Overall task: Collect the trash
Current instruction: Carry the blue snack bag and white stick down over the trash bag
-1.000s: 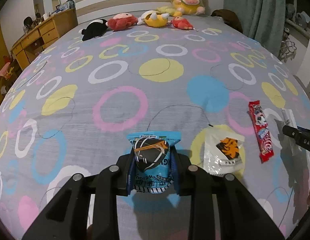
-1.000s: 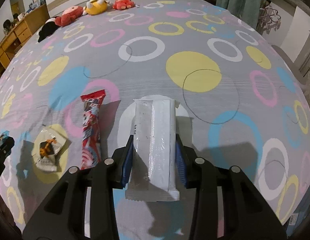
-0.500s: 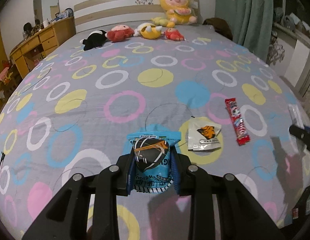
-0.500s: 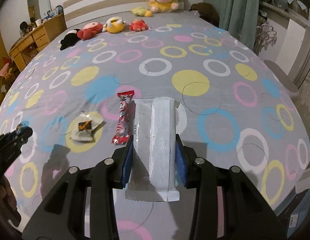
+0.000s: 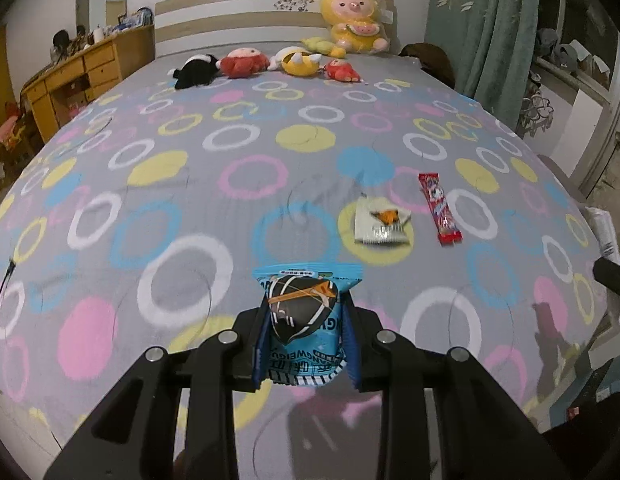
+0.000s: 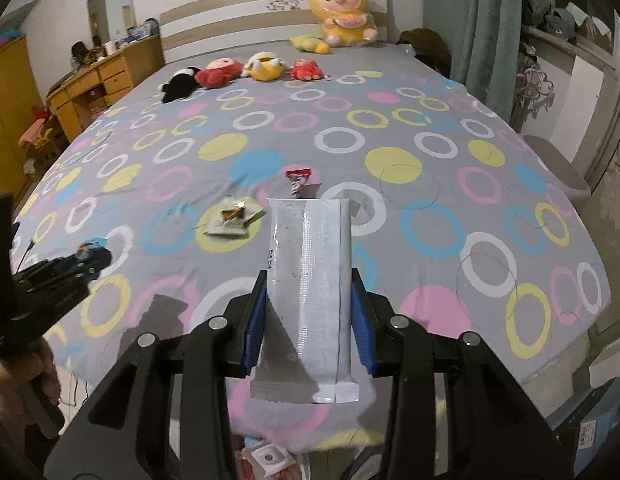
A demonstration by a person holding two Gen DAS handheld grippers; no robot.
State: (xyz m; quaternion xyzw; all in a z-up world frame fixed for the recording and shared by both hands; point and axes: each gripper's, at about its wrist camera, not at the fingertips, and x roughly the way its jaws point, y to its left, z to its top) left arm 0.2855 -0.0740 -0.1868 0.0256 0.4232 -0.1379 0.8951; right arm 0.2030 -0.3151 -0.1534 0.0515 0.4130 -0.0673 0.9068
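Jaws, left: clenched on the blue crinkly snack packet (image 5: 305, 332) with a dark printed figure; I see both blue pads pressing its sides in my left gripper (image 5: 305, 344).
Jaws, right: my right gripper (image 6: 307, 320) is clamped across the lower half of a long white foil sachet (image 6: 307, 280), which stands up between the pads.
Trash on the bed: a small white square wrapper with an orange mark (image 5: 380, 224) lies flat on a yellow dot of the grey quilt with coloured rings (image 5: 189, 200); a slim red stick wrapper (image 5: 438, 208) lies just beside it.
Handling, held pieces: I judge both feather-light, thin and slick; film crushes rather than resists, so a pinch at the sealed edge or mid-body should hold.
Handling, loose pieces: likely limp and flat against soft fabric, so I would pinch across the short width and expect the quilt to bunch.
Bin: some packaging shows below the bed edge (image 6: 269, 458) in the right view; I cannot tell whether it is a container.
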